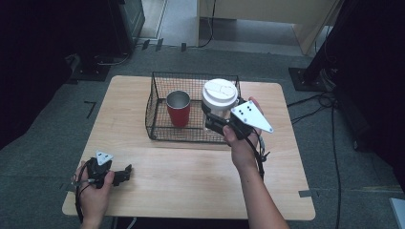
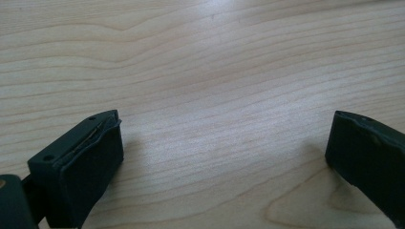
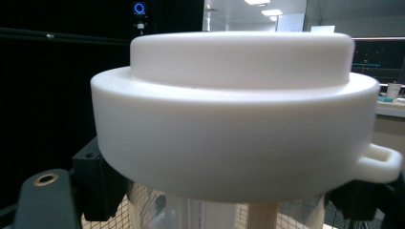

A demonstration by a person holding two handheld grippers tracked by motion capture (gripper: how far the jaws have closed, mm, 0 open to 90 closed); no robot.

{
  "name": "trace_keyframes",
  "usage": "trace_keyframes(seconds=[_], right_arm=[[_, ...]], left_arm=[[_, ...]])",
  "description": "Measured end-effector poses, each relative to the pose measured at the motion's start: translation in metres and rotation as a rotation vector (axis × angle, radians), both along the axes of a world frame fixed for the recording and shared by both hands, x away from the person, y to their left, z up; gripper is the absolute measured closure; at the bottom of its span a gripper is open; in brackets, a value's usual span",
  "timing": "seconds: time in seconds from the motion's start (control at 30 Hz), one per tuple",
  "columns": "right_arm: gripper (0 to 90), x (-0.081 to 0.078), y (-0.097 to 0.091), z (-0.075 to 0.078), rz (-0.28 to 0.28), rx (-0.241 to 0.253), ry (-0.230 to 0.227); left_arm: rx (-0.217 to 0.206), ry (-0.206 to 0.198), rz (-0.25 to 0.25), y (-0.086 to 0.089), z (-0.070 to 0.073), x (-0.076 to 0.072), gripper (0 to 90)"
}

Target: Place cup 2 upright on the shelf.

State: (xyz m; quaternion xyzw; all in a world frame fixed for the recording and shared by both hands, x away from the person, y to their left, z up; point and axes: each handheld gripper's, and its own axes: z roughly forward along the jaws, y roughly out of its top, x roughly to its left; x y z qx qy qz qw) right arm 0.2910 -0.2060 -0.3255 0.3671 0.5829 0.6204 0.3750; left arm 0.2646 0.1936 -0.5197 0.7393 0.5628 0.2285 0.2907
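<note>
One red metal cup (image 1: pixel 178 113) already stands in the black wire basket (image 1: pixel 155 125); my right hand-held gripper (image 1: pixel 213 120), grasping the white-lidded clear jar (image 1: pixel 219 98), hovers above the basket's right end, unplaced.

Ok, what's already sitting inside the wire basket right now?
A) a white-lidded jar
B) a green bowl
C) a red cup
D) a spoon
C: the red cup stands upright inside the wire basket, while the white-lidded container is held above the basket's right end by the right tool.
</note>
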Motion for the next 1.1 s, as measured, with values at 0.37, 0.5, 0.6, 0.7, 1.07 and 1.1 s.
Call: trace_keyframes(seconds=[0.37, 0.5, 0.6, 0.7, 1.07, 1.1], right_arm=[[16.0, 0.032, 0.004, -0.01, -0.039, -0.009, 0.02], [16.0, 0.045, 0.003, -0.017, -0.05, -0.001, 0.025], [16.0, 0.053, 0.002, -0.022, -0.057, 0.014, 0.031], [16.0, 0.061, 0.002, -0.028, -0.072, 0.028, 0.036], [16.0, 0.086, 0.001, -0.05, -0.119, 0.056, 0.079], [15.9, 0.088, 0.001, -0.051, -0.121, 0.057, 0.085]], left_arm=[[0.0, 0.0, 0.0, 0.0, 0.0, 0.0, 0.0], [0.0, -0.001, 0.0, 0.0, 0.0, 0.0, 0.0], [0.0, -0.002, 0.001, 0.0, 0.0, 0.0, 0.0], [-0.001, -0.001, 0.001, 0.0, 0.0, 0.0, 0.0], [0.001, 0.0, -0.001, 0.0, 0.0, 0.0, 0.0], [0.0, 0.0, 0.0, 0.0, 0.0, 0.0, 0.0]])
